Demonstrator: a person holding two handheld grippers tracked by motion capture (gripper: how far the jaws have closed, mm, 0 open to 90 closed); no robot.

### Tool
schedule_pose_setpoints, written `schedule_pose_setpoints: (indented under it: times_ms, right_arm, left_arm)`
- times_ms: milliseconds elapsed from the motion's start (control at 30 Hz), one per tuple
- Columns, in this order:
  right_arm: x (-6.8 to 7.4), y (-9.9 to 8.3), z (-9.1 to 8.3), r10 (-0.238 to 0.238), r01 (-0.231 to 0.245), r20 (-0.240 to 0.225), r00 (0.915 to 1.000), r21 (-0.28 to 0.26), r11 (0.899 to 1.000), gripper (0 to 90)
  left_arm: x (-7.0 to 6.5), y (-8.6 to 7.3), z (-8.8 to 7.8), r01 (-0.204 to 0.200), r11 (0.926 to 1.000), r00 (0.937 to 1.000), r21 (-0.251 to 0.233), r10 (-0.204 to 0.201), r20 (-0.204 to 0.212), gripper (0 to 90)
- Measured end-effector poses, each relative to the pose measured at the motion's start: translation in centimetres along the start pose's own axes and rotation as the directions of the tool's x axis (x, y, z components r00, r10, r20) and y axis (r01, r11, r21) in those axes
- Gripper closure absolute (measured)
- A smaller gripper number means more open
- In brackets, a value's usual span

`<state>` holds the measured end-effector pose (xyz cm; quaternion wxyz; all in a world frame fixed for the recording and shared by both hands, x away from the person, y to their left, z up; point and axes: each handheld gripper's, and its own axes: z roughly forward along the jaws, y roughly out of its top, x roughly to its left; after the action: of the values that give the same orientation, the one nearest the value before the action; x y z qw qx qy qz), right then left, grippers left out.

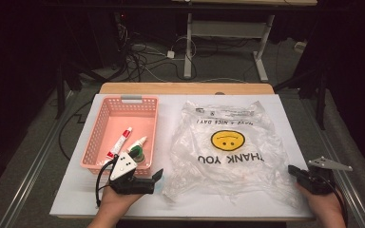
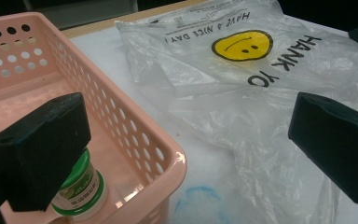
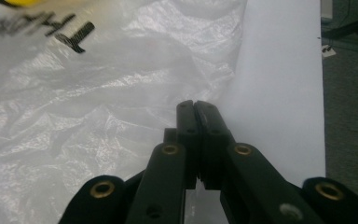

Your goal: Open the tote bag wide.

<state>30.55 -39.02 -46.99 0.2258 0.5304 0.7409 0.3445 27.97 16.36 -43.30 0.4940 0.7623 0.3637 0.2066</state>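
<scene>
Here the right gripper [image 3: 195, 106], jaws pressed together at the near right edge of the crinkled clear plastic smiley bag [image 1: 225, 152], should lift slowly; the left gripper [image 1: 158, 175] gapes.

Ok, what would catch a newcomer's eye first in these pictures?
Probably the yellow smiley face on the crumpled clear plastic bag spread over the middle of the white table. Next, the pink basket to its left, holding a red and white tube and a green-labelled bottle.
</scene>
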Motion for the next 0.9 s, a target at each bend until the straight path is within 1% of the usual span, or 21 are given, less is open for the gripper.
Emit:
schedule_pose_setpoints:
  times_ms: [33, 67, 100, 133, 200, 233, 267, 300, 333, 367, 400, 433, 467, 500, 533, 600, 633, 733, 767, 833, 900]
  right_arm:
    - [0.0, 0.0, 0.0, 0.000, 0.000, 0.000, 1.0000, 0.000, 1.000, 89.1]
    - [0.4, -0.5, -0.9, 0.028, -0.029, -0.032, 0.9991, -0.026, 0.999, 89.1]
    - [0.8, -0.7, -1.3, 0.028, -0.029, -0.036, 0.9990, -0.036, 0.999, 89.1]
    - [1.3, -0.8, -1.8, 0.019, -0.021, -0.032, 0.9993, -0.041, 0.999, 89.0]
    - [2.3, -1.4, -2.7, -0.020, 0.019, -0.028, 0.9994, -0.044, 0.999, 88.6]
    - [2.3, -1.4, -2.7, -0.020, 0.019, -0.028, 0.9994, -0.044, 0.999, 88.6]
    - [3.1, -2.1, -3.7, -0.024, 0.022, -0.037, 0.9990, -0.067, 0.997, 87.1]
    - [3.1, -2.1, -3.7, -0.024, 0.022, -0.037, 0.9990, -0.067, 0.997, 87.1]
    - [3.5, -2.4, -4.1, -0.033, 0.031, -0.031, 0.9990, -0.074, 0.997, 87.1]
    - [4.0, -2.8, -4.8, -0.047, 0.044, -0.041, 0.9980, -0.077, 0.996, 87.1]
    - [4.0, -2.8, -4.8, -0.047, 0.044, -0.041, 0.9980, -0.077, 0.996, 87.1]
    - [4.4, -3.2, -5.2, -0.053, 0.048, -0.052, 0.9973, -0.078, 0.996, 83.9]
    - [4.6, -3.2, -5.4, -0.052, 0.048, -0.059, 0.9969, -0.079, 0.996, 81.4]
    - [4.6, -3.2, -5.4, -0.052, 0.048, -0.059, 0.9969, -0.079, 0.996, 81.4]
    - [4.5, -3.0, -5.6, -0.051, 0.044, -0.077, 0.9957, -0.099, 0.994, 80.1]
    - [4.3, -2.8, -5.7, -0.051, 0.040, -0.088, 0.9948, -0.122, 0.992, 73.4]
    - [4.2, -2.7, -5.8, -0.047, 0.035, -0.090, 0.9948, -0.136, 0.990, 70.8]
    - [4.1, -2.4, -6.0, -0.049, 0.033, -0.093, 0.9944, -0.168, 0.985, 64.4]
    - [4.0, -2.2, -5.9, -0.054, 0.037, -0.092, 0.9943, -0.179, 0.983, 63.1]
    - [3.8, -1.5, -5.8, -0.050, 0.029, -0.103, 0.9934, -0.197, 0.980, 64.2]
    - [3.7, -1.0, -5.5, -0.059, 0.036, -0.108, 0.9924, -0.206, 0.978, 64.7]
  left_arm:
    - [0.0, 0.0, 0.0, 0.000, 1.0000, 1.0000, 0.000, 0.000, 0.000, 0.0]
    - [-0.1, 0.1, 0.0, 0.002, 1.0000, 1.0000, -0.006, -0.002, 0.003, 0.0]
    - [-0.1, 0.2, 0.1, 0.005, 0.9999, 1.0000, -0.011, -0.005, 0.005, 0.0]
    - [-0.1, 0.2, 0.1, 0.002, 0.9999, 1.0000, -0.013, -0.002, 0.007, 0.0]
    - [-0.1, 0.2, 0.3, -0.003, 1.0000, 0.9999, -0.008, 0.003, 0.014, 0.0]
    - [-0.1, 0.2, 0.3, -0.003, 1.0000, 0.9999, -0.008, 0.003, 0.014, 0.0]
    - [-0.1, 0.2, 0.5, -0.003, 1.0000, 0.9998, -0.003, 0.003, 0.022, 0.0]
    - [-0.1, 0.2, 0.5, -0.003, 1.0000, 0.9998, -0.003, 0.003, 0.022, 0.0]
    - [-0.1, 0.2, 0.6, -0.003, 1.0000, 0.9997, -0.002, 0.003, 0.025, 0.0]
    - [0.0, 0.2, 0.7, -0.004, 1.0000, 0.9997, 0.000, 0.004, 0.025, 0.0]
    - [0.0, 0.2, 0.7, 0.002, 1.0000, 0.9997, 0.002, -0.002, 0.026, 0.0]
    - [0.1, 0.3, 0.6, 0.016, 0.9999, 0.9994, -0.006, -0.016, 0.030, 0.0]
    - [0.0, 0.3, 0.6, 0.017, 0.9998, 0.9995, -0.009, -0.017, 0.027, 0.0]
    - [0.0, 0.3, 0.6, 0.017, 0.9998, 0.9995, -0.009, -0.017, 0.027, 0.0]
    - [-0.1, 0.4, 0.5, 0.013, 0.9998, 0.9996, -0.014, -0.013, 0.024, 0.0]
    - [-0.5, 0.6, 0.4, -0.013, 0.9998, 0.9996, -0.016, 0.014, 0.024, 0.0]
    - [-0.5, 0.6, 0.4, -0.017, 0.9998, 0.9995, -0.012, 0.018, 0.027, 0.0]
    - [-0.6, 0.5, 0.4, -0.006, 1.0000, 0.9994, -0.005, 0.006, 0.033, 0.0]
    - [-0.6, 0.5, 0.4, -0.006, 1.0000, 0.9993, 0.003, 0.006, 0.036, 0.0]
    - [-0.7, 0.4, 0.3, -0.004, 0.9998, 0.9996, 0.021, 0.003, 0.030, 0.0]
    - [-0.7, 0.4, 0.1, 0.003, 0.9998, 0.9998, 0.019, -0.004, 0.020, 0.0]
